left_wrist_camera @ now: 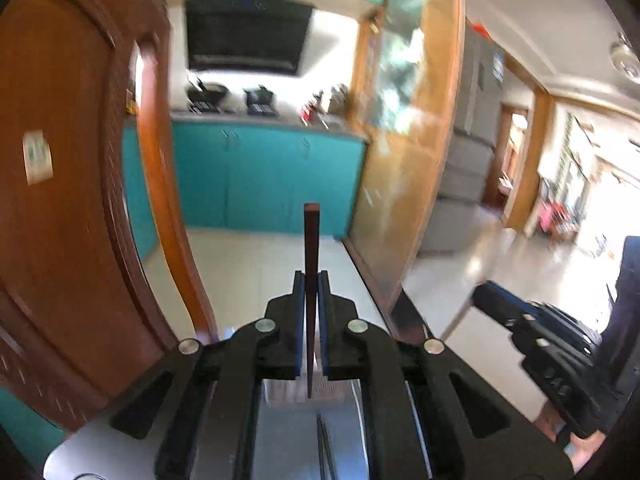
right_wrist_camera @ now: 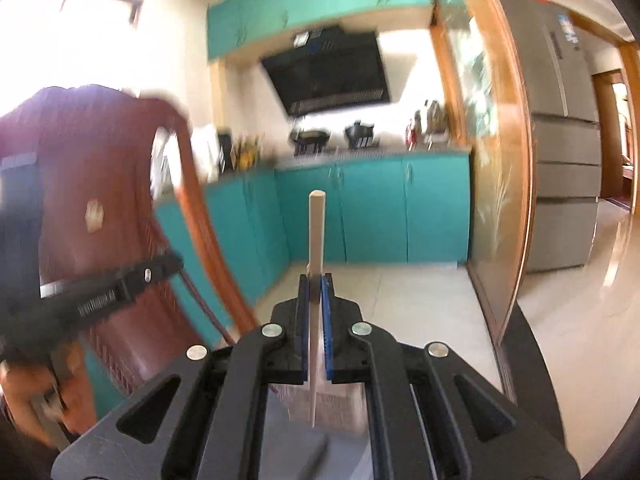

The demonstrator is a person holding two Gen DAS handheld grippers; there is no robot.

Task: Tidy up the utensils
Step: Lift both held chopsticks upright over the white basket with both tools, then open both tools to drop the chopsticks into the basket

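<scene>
Two chopsticks are off the desk [left_wrist_camera: 72, 452], one in each gripper. The left gripper [left_wrist_camera: 311, 280] is clamped on a dark chopstick [left_wrist_camera: 311, 240]; the right gripper [right_wrist_camera: 315, 284] pinches a pale chopstick [right_wrist_camera: 316, 232]. Both sticks point upward, above a white slotted holder [right_wrist_camera: 340, 404]. Judging by this, neither is stowed yet; another dark utensil [left_wrist_camera: 326, 448] waits below.

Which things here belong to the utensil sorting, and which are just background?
Job:
- dark chopstick, clamped in left gripper
- pale chopstick, clamped in right gripper
- white slotted basket below

Background:
- wooden chair
- teal cabinets
- range hood
- fridge
</scene>
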